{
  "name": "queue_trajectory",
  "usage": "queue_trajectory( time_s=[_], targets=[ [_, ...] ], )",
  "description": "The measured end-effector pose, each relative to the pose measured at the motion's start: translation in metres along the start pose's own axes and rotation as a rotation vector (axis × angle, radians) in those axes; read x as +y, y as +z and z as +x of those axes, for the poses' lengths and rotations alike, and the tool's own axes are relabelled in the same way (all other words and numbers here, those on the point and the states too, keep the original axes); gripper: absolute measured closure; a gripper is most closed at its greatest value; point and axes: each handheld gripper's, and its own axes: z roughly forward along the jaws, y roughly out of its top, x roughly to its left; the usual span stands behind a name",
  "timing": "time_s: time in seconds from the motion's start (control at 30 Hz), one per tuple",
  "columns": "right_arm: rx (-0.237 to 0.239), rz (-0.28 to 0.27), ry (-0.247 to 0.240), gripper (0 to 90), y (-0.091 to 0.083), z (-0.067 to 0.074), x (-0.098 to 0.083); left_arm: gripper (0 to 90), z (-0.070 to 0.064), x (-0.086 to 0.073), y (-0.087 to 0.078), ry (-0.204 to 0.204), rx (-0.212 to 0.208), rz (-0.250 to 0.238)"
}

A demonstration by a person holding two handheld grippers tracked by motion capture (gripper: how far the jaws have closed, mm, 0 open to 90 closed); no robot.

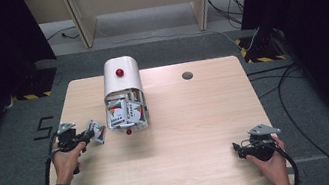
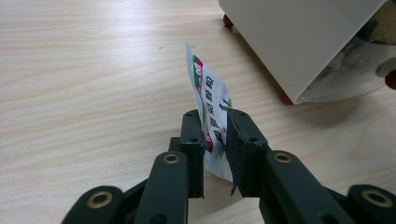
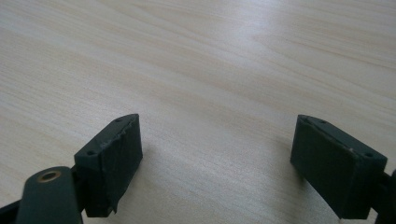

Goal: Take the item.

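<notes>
Left gripper is out at the table's left edge, just off the front left corner of the white box, and it has a sachet standing between its jaws. From the left gripper view the sachet sits upright on its edge in the gap, printed in white, green and red with dark characters, its top corner poking up well above the fingertips. One pad lies against the packet's face; the other stands a sliver off it with a narrow slot of light between, so that is a loosened hold, the claw released rather than clenched, and the packet is propped there more than pinched. The white box fills the upper right of that view, tipped on its side with its open mouth toward the person, a red foot showing under its near corner.

From above, the box's mouth is crammed with more of the same sachets, and a red knob sits on its upper face. Right gripper is far from the box, near the table's front right corner, resting low over bare wood. Its own view shows the two black pads spread wide apart with only wood grain between them: released, grasping nothing
</notes>
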Motion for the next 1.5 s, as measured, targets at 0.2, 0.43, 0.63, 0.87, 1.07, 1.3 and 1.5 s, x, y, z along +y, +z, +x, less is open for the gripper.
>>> queue_trajectory(
  time_s=[0.2, 0.43, 0.63, 0.87, 1.07, 1.3, 1.5],
  targets=[
    [0.0, 0.0, 0.0, 17.1, 0.0, 0.0, 0.0, 73.1, 0.0, -0.001, 0.003, 0.012, 0.022, 0.006],
    [0.0, 0.0, 0.0, 17.1, 0.0, 0.0, 0.0, 68.5, 0.003, -0.001, 0.006, 0.026, 0.04, 0.018],
    [0.0, 0.0, 0.0, 17.1, 0.0, 0.0, 0.0, 60.0, 0.002, -0.002, 0.004, 0.066, 0.083, 0.04],
    [0.0, 0.0, 0.0, 17.1, 0.0, 0.0, 0.0, 50.3, 0.005, -0.001, 0.001, 0.096, 0.141, 0.073],
    [0.0, 0.0, 0.0, 17.1, 0.0, 0.0, 0.0, 43.7, 0.008, 0.004, -0.008, 0.078, 0.141, 0.052],
    [-0.001, -0.002, -0.006, 17.1, 0.0, -0.001, 0.0, 32.6, 0.004, 0.0, -0.013, 0.053, 0.081, 0.049],
    [0.0, 0.0, 0.0, 17.1, 0.0, 0.0, 0.0, 22.3, -0.003, -0.003, -0.024, 0.071, 0.02, 0.044]
  ],
)
